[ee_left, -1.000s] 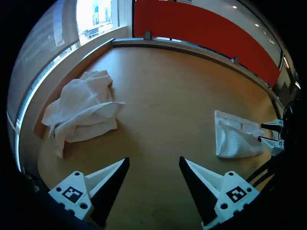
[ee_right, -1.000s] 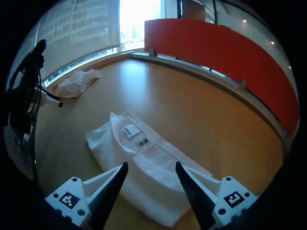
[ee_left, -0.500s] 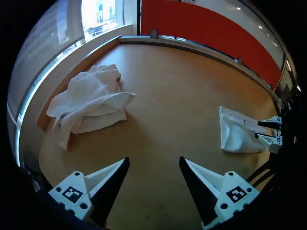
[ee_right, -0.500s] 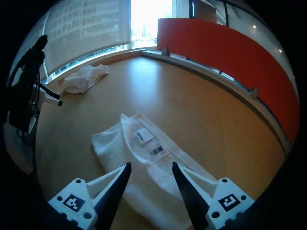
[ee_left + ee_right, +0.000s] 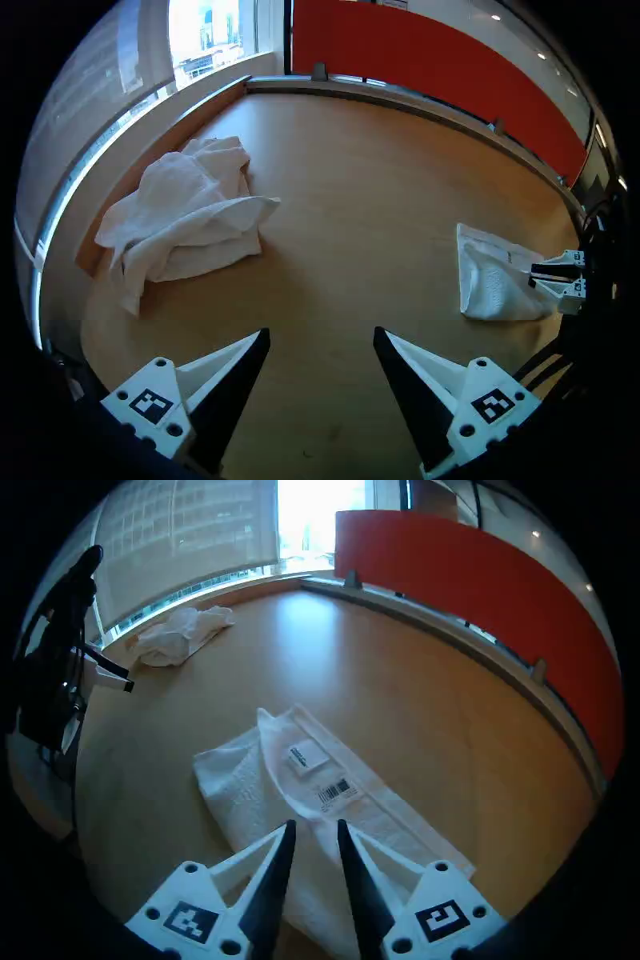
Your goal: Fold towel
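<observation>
A folded white towel (image 5: 240,792) with a label (image 5: 308,756) lies on the wooden table (image 5: 384,696), right in front of my right gripper (image 5: 314,824). Its fingers stand close together, pinching the towel's near edge. In the left gripper view the same towel (image 5: 492,280) lies at the far right with the right gripper (image 5: 534,276) closed on its edge. My left gripper (image 5: 320,332) hovers open over bare wood, holding nothing. It also shows far left in the right gripper view (image 5: 120,680), held by a person's dark-sleeved hand.
A crumpled heap of white towels (image 5: 184,216) sits at the table's left, against the raised wooden ledge (image 5: 152,136) under the window; the heap (image 5: 180,632) also shows at the back. A red panel (image 5: 432,56) runs along the far edge.
The right gripper's fingers closed from wide apart to a narrow pinch on the folded towel's edge. The left gripper stayed open and shifted only slightly.
</observation>
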`<move>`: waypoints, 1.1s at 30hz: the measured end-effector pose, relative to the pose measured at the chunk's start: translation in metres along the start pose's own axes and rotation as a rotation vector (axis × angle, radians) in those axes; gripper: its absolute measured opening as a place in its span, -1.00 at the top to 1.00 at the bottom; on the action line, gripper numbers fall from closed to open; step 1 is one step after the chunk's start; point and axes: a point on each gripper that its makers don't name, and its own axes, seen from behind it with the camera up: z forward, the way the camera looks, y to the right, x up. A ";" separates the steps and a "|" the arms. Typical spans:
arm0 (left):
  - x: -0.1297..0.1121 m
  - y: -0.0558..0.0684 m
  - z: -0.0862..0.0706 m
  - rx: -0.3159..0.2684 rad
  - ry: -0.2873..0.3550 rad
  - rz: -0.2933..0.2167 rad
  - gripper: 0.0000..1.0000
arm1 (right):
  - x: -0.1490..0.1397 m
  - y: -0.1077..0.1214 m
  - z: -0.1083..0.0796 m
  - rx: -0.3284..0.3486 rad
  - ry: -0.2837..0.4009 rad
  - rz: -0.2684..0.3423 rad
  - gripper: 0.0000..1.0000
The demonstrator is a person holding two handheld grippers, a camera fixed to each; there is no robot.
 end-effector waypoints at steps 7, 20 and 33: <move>0.001 0.002 0.002 -0.002 -0.001 0.004 -0.92 | 0.002 0.002 0.000 -0.008 0.003 -0.004 0.83; 0.001 0.002 0.002 -0.005 0.000 0.008 -0.92 | 0.005 0.006 -0.002 -0.009 0.008 0.004 0.96; 0.002 0.003 0.002 -0.004 0.000 0.014 -0.92 | 0.023 0.031 -0.003 -0.057 0.028 0.002 0.95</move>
